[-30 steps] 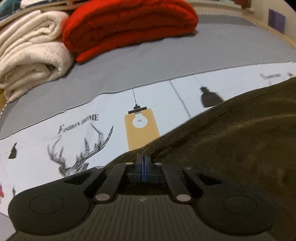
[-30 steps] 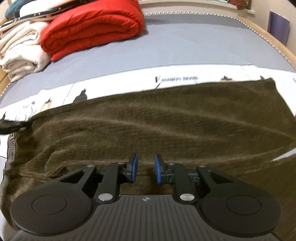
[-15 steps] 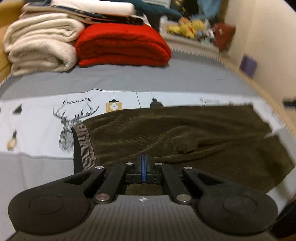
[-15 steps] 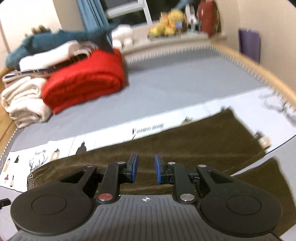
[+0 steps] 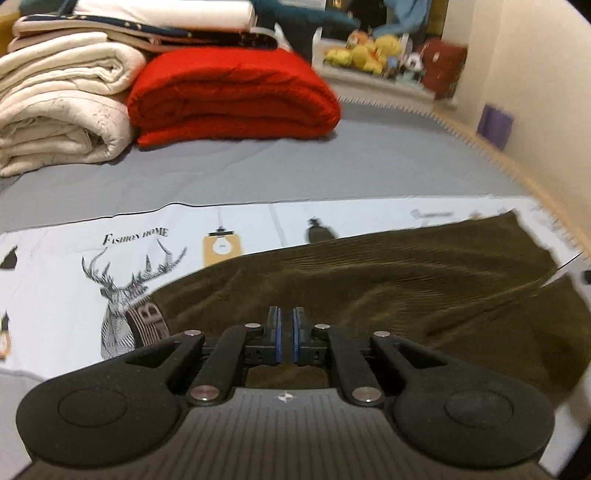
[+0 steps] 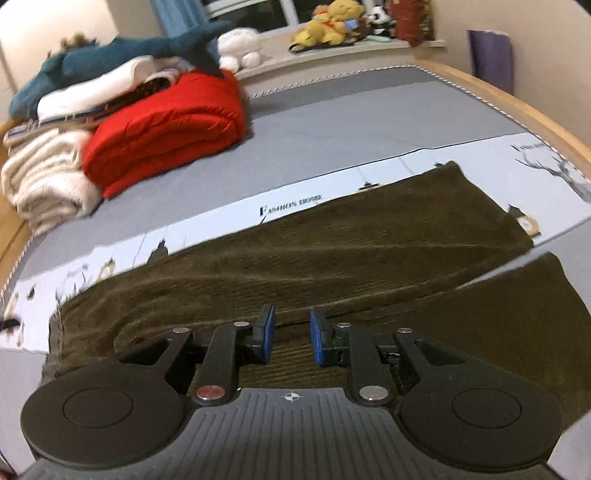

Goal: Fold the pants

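Dark olive corduroy pants (image 5: 388, 280) lie flat across a printed white sheet (image 5: 66, 258) on the bed, waistband (image 5: 147, 325) at the left, legs spreading to the right. They also show in the right wrist view (image 6: 332, 258), with the two legs parting at the right. My left gripper (image 5: 285, 332) hovers over the pants near the waistband, its blue pads slightly apart and empty. My right gripper (image 6: 290, 334) hovers over the middle of the pants, open and empty.
A folded red blanket (image 5: 232, 99) and cream blankets (image 5: 55, 107) are stacked at the back left on the grey mattress (image 5: 295, 166). Plush toys (image 6: 332, 22) sit on a sill behind. A wooden bed edge (image 6: 535, 114) runs along the right.
My left gripper, shut before, has parted its pads a little and dropped closer to the pants. The right gripper has lowered toward the pants and stayed open.
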Action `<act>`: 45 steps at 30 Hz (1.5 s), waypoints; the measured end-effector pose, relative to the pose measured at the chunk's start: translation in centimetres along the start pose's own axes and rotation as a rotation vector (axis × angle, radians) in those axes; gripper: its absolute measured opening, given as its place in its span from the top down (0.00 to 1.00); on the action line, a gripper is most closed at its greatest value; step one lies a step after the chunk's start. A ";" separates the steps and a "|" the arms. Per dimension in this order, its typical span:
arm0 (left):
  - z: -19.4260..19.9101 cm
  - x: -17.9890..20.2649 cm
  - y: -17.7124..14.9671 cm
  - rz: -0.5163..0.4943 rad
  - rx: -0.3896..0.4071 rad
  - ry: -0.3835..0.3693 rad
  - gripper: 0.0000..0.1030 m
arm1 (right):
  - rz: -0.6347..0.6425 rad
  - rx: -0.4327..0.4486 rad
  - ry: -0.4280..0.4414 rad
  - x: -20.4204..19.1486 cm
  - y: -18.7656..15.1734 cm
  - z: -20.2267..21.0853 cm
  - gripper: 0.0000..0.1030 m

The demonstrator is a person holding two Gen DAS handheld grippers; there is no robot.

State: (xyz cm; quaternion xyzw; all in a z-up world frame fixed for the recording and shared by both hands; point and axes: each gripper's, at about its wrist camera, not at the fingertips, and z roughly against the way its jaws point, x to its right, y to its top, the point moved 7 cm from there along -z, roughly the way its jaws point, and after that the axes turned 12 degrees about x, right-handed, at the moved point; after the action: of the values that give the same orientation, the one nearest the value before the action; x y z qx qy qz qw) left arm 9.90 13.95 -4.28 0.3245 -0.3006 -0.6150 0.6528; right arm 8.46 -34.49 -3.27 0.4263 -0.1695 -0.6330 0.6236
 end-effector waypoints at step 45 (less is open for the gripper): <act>13.6 10.4 -13.8 -0.189 -0.038 0.030 0.90 | 0.036 -0.150 -0.060 4.2 -1.3 -1.4 0.78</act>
State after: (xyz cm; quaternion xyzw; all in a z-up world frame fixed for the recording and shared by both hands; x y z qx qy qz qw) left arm -8.59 2.37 -7.05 0.3484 -0.2470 -0.6745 0.6023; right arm 9.23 -37.78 -6.45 0.3561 -0.1480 -0.6452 0.6596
